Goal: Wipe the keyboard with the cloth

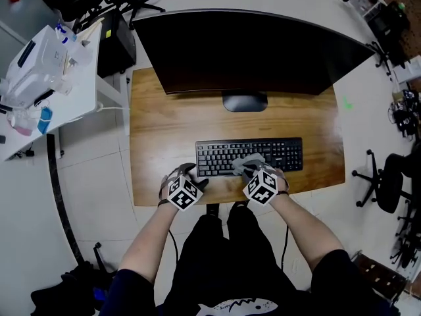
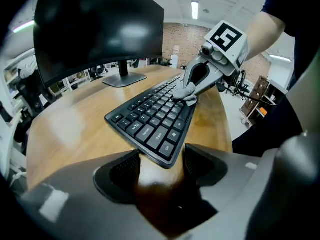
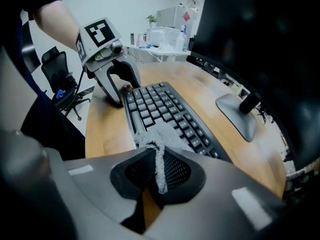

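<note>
- The cloth (image 3: 159,156) in my jaws is pale grey.
- The keyboard (image 3: 165,114) is black with white key legends.
- The desk (image 1: 171,124) is warm brown with wood grain.
- The monitor (image 1: 250,51) is black.
- My left gripper (image 2: 161,171) and right gripper (image 3: 157,171) are grey, and their cubes carry black-and-white squares.

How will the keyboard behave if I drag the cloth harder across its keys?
It will probably slide: the keyboard looks thin and light on the smooth wooden desk, and the left claw is open at its corner, not clamping. It looks rigid, so it should shift as one piece rather than flex.
</note>
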Demonstrator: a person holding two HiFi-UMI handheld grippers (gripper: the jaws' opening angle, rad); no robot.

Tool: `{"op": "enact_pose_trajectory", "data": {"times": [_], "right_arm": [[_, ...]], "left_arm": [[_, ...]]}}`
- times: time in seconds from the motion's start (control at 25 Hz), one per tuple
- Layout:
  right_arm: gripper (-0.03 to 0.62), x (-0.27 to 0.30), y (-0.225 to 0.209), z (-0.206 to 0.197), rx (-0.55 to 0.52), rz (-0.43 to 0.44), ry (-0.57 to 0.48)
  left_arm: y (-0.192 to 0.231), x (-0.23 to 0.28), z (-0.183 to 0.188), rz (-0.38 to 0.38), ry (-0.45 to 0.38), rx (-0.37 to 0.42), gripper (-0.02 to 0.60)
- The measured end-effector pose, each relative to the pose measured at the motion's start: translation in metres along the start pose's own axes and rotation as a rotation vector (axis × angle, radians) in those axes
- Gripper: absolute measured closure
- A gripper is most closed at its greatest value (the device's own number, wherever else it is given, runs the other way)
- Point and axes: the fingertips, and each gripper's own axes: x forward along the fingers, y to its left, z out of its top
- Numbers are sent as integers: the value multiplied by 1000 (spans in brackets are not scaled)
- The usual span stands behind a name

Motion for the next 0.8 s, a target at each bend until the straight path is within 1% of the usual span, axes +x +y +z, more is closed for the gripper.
{"op": "enact_pose_trajectory", "data": {"times": [0.12, 0.2, 0.36, 0.48, 0.52, 0.6, 0.8], "right_arm": [[565, -4, -4, 0, -10, -26, 24], [565, -5, 1, 18, -26, -20, -5], [565, 5, 31, 82, -68, 58, -115], [565, 22, 62, 117, -124, 139, -146], [565, 28, 72, 121, -141, 160, -142], [565, 38, 82, 118, -157, 172, -126], [565, 32, 72, 91, -136, 139, -129]], "left_arm": [[0, 0, 0, -5, 5, 7, 298], [-1, 0, 1, -9, 6, 8, 298], [-1, 0, 0, -5, 9, 11, 295], [-2, 0, 1, -7, 12, 14, 293], [-2, 0, 1, -8, 14, 16, 293], [-3, 0, 1, -11, 17, 18, 293], [-1, 0, -1, -10, 19, 20, 293]]}}
